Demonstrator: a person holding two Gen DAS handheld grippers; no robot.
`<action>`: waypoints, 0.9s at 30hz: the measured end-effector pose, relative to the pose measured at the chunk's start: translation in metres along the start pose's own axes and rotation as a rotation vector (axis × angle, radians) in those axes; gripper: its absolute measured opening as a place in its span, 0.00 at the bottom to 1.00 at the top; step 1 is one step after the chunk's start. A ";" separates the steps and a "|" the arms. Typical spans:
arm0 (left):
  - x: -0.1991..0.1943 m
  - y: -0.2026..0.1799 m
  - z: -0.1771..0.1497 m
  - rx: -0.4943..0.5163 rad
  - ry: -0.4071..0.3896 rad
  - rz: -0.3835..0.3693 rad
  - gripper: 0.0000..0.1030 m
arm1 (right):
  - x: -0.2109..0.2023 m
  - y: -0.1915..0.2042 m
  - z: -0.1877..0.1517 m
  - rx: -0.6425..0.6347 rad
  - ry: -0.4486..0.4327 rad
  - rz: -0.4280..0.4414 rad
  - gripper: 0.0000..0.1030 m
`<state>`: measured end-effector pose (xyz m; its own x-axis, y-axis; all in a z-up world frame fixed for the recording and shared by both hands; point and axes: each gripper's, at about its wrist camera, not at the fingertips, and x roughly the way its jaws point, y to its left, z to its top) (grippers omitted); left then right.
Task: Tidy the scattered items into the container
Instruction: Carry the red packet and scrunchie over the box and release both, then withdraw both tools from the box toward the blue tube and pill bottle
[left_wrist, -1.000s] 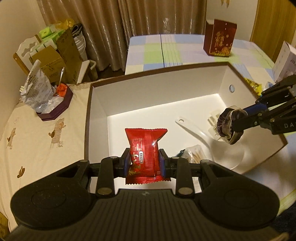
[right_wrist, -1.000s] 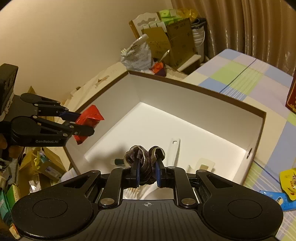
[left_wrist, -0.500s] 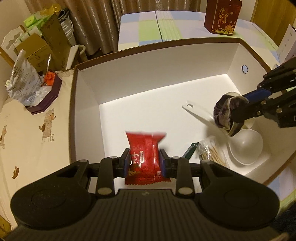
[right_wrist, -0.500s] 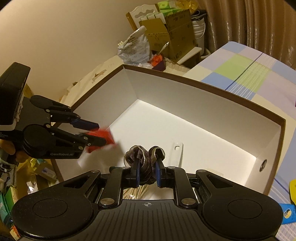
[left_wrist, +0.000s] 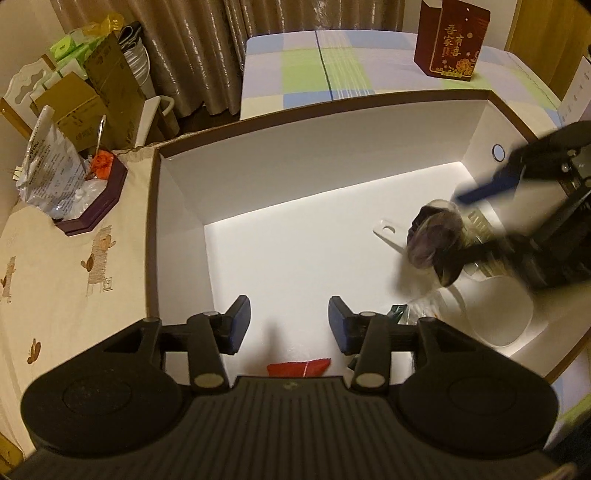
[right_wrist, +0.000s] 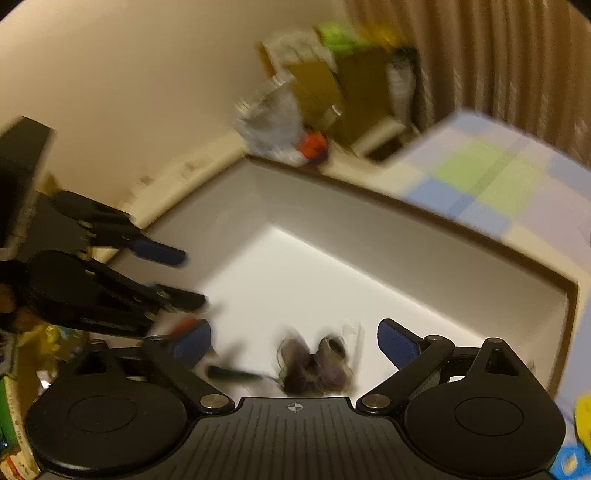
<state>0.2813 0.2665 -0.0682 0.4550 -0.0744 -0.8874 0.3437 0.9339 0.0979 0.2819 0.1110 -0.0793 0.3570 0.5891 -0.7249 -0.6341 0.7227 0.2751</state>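
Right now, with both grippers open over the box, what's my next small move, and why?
Probably lift both grippers clear of the box. The left gripper is open with the red packet below it, and the right gripper is open with the dark bundle loose between its fingers. Both loads look released.

The box (left_wrist: 184, 206) floor's left and middle lie bare; the ladle (left_wrist: 495, 314) (with a dark bundle (left_wrist: 436, 240)) crowds the right.
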 end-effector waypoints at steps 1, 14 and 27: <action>-0.001 0.000 0.000 -0.002 -0.004 0.005 0.43 | 0.000 0.000 0.000 0.001 0.005 -0.001 0.95; -0.022 -0.007 -0.005 -0.020 -0.018 0.055 0.77 | -0.027 0.004 -0.014 -0.054 0.074 -0.077 0.96; -0.049 -0.030 -0.010 -0.069 -0.041 0.087 0.94 | -0.078 0.005 -0.032 -0.007 -0.007 -0.179 0.96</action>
<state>0.2407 0.2455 -0.0326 0.5146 -0.0051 -0.8574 0.2448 0.9592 0.1413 0.2290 0.0575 -0.0416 0.4692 0.4542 -0.7573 -0.5650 0.8135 0.1379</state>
